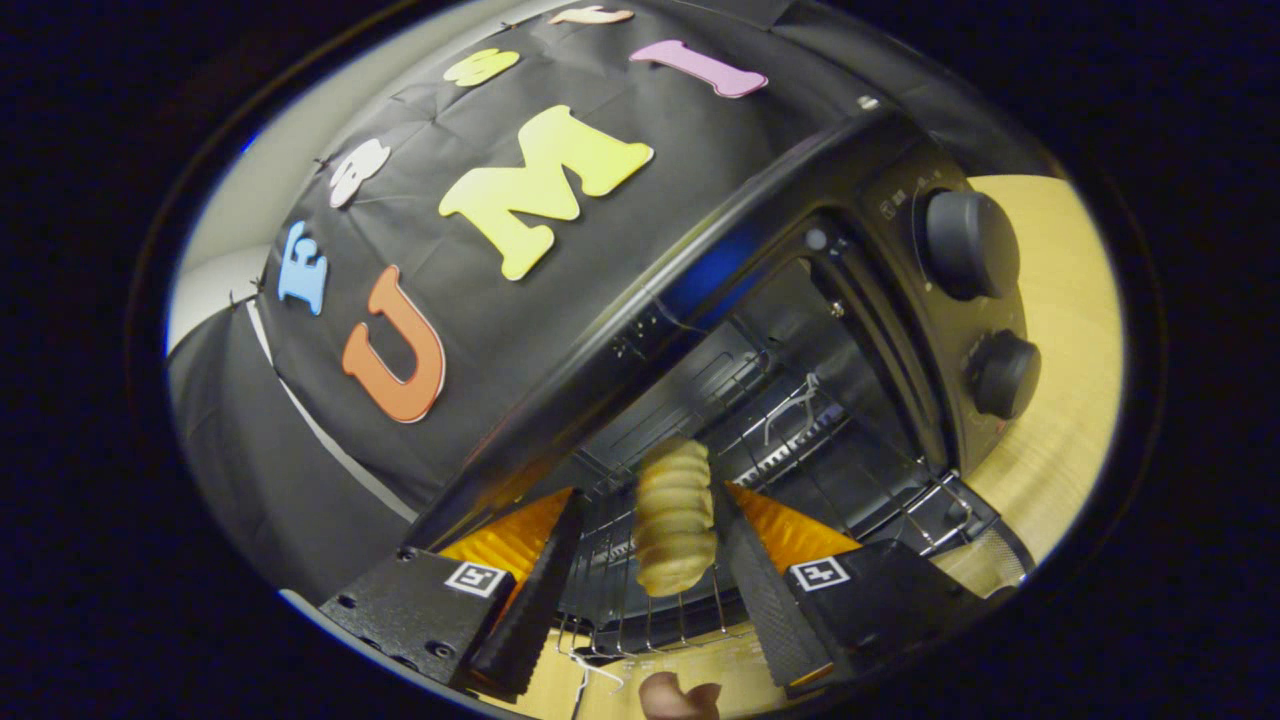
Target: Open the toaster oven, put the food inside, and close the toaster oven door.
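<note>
We see the gripper [640, 555] tilted, its fingers pointing into the open oven [800, 330]. The jaws stand apart. The bread [675, 517], a ridged tan roll, sits between them. The right finger pad [762, 590] runs close along the bread's side; whether it touches, we cannot tell. The left finger pad [530, 590] stands clearly off the bread, with a dark gap between.

The bread lies over the wire rack [650, 610] at the oven mouth. Its far end reaches into the cavity toward 12 o'clock. Whether its underside rests on the wires or hangs above them is hidden by the bread itself.

Two knobs [968, 245] sit on the oven's control panel, at 2 o'clock from the bread. The marks beside them are too small to make out. The oven's top edge runs from 1 o'clock down to 8 o'clock and is blurred at its lower end. The cavity interior is dark; we make out rack wires and a ribbed strip, little else.

The door [985, 560] is partly seen at 4 o'clock, behind the right finger, mostly cut off. The oven stands on a wooden table [1060, 330]. At 6 o'clock, a person's fingertip [680, 697] shows, cut off below.
</note>
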The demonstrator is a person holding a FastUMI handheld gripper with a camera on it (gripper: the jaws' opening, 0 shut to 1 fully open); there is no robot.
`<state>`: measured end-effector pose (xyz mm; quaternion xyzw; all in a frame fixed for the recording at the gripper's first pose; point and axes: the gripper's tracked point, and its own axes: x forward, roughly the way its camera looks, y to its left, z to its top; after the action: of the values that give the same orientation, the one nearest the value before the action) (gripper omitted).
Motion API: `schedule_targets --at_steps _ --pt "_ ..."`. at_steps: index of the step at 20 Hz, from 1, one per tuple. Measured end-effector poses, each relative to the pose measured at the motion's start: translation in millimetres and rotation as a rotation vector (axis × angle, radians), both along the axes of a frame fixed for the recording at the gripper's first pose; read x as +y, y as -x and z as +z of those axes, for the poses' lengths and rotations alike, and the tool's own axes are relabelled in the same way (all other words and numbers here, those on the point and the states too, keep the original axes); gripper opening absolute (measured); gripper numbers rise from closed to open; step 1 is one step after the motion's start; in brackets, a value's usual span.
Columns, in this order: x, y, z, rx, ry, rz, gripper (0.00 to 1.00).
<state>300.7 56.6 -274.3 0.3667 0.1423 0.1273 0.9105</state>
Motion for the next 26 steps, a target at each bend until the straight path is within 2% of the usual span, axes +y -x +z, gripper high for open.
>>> schedule_targets --at_steps 4,6,9,13,20,24,26 --pt "-6.2 24.4 3.3 0.029 -0.033 0.008 0.94" --pt "-7.8 42.1 0.8 0.055 0.008 0.025 0.95" --pt "-17.9 73.1 -8.4 0.091 0.162 0.042 0.97" --pt "-35.4 113.4 -24.2 0.150 0.456 0.105 1.00" --pt "-12.6 170.2 -58.9 0.234 0.675 0.226 1.00" --pt "-15.4 186.8 -67.5 0.212 0.806 0.190 1.00" --pt "-7.1 198.5 -76.2 0.228 0.798 0.215 1.00"
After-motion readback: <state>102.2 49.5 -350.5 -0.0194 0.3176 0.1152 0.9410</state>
